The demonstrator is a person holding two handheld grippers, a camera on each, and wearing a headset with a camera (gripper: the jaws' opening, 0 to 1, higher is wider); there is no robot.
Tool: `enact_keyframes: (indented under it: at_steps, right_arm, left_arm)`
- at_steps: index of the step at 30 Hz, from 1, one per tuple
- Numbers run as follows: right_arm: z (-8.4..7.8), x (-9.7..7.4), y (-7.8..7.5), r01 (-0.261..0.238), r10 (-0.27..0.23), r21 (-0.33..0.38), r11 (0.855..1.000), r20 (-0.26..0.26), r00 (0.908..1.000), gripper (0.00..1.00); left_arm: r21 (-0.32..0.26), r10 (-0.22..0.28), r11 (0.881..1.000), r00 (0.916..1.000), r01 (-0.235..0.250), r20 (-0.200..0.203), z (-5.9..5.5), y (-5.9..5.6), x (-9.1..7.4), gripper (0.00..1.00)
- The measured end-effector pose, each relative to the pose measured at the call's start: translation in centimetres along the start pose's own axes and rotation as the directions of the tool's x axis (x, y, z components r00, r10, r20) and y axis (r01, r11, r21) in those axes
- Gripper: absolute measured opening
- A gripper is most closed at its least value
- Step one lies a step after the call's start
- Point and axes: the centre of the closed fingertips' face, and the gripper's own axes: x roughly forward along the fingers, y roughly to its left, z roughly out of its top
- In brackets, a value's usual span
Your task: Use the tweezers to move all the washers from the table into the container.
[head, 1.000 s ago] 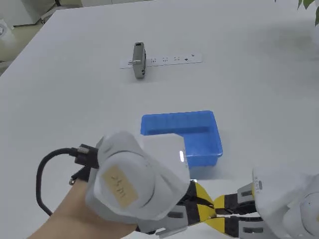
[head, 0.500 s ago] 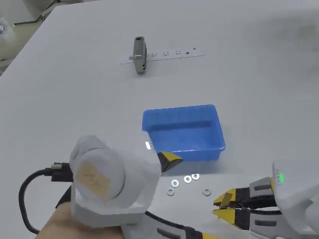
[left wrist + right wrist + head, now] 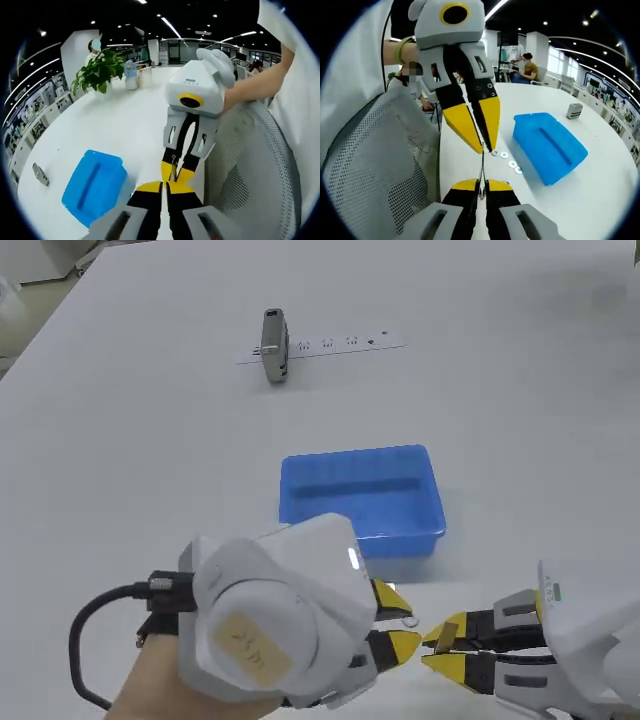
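Washers [image 3: 504,155], four that show, lie loose on the desk [image 3: 150,460] just beside the container [image 3: 362,502]. Its floor looks bare, so nothing seems moved yet and the whole job is left. The right gripper [image 3: 432,645] has its jaws clamped on the tweezers [image 3: 482,166]. The left gripper [image 3: 408,625] meets it tip to tip, jaws drawn close at the tweezers' far end; whether they pinch it cannot be told. Half a second earlier the left gripper sat lower and further left, apart from the right one, and the washers lay open to the head view. Now it covers most of them.
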Motion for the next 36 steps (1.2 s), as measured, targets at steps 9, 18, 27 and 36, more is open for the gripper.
enact_keyframes:
  at_steps: [9,18,27,36]
  right_arm:
    - [0.0,0.0,0.0,0.0,0.0,-0.006,1.0,0.004,1.0,0.01]
    - [0.0,0.1,0.1,-0.004,0.004,-0.013,1.0,0.009,1.0,0.01]
    - [1.1,0.3,-1.0,0.004,-0.004,0.0,1.0,0.024,0.9997,0.04]
    - [2.1,1.4,-3.1,0.011,-0.011,0.003,1.0,0.052,0.9986,0.06]
  left_arm:
    - [0.042,-0.131,0.99,0.9914,0.131,-0.013,0.5,-1.1,0.8,0.0]
    - [0.074,-0.178,0.981,0.9838,0.179,-0.018,1.2,-1.3,1.5,0.0]
    - [0.078,-0.156,0.984,0.9875,0.157,-0.024,1.6,-0.4,0.7,0.0]
    - [0.058,-0.118,0.991,0.9924,0.119,-0.035,1.0,2.4,-0.1,0.0]
